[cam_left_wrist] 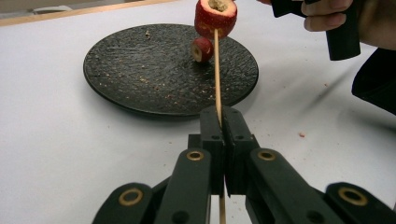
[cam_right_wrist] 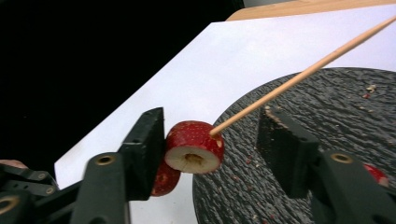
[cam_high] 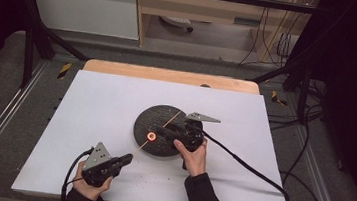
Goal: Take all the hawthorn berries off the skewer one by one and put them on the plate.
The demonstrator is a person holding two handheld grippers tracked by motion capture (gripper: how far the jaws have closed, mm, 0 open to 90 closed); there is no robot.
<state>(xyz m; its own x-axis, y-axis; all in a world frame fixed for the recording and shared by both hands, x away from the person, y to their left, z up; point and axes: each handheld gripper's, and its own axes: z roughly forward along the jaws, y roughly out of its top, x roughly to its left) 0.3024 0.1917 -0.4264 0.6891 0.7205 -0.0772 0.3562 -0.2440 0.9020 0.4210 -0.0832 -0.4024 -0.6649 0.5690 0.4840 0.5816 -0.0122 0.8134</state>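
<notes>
A thin wooden skewer (cam_left_wrist: 216, 70) runs from my left gripper (cam_left_wrist: 223, 116), which is shut on its lower end, up over the black plate (cam_left_wrist: 140, 70). A red cored fruit piece (cam_left_wrist: 215, 16) is threaded on the skewer. In the right gripper view this fruit piece (cam_right_wrist: 194, 148) sits between the jaws of my right gripper (cam_right_wrist: 217, 140), which is open; it lies against the left jaw and well apart from the other. A second red piece (cam_left_wrist: 201, 49) lies on the plate. In the high view the left gripper (cam_high: 127, 159) is near the table's front, the right gripper (cam_high: 160, 134) over the plate (cam_high: 157, 116).
The white table top (cam_high: 90, 106) has bare room left, right and behind the plate. A wooden edge (cam_high: 169, 74) runs along the back. Each gripper's cable (cam_high: 250, 168) trails toward the front. Crumbs dot the plate and the table in front of it.
</notes>
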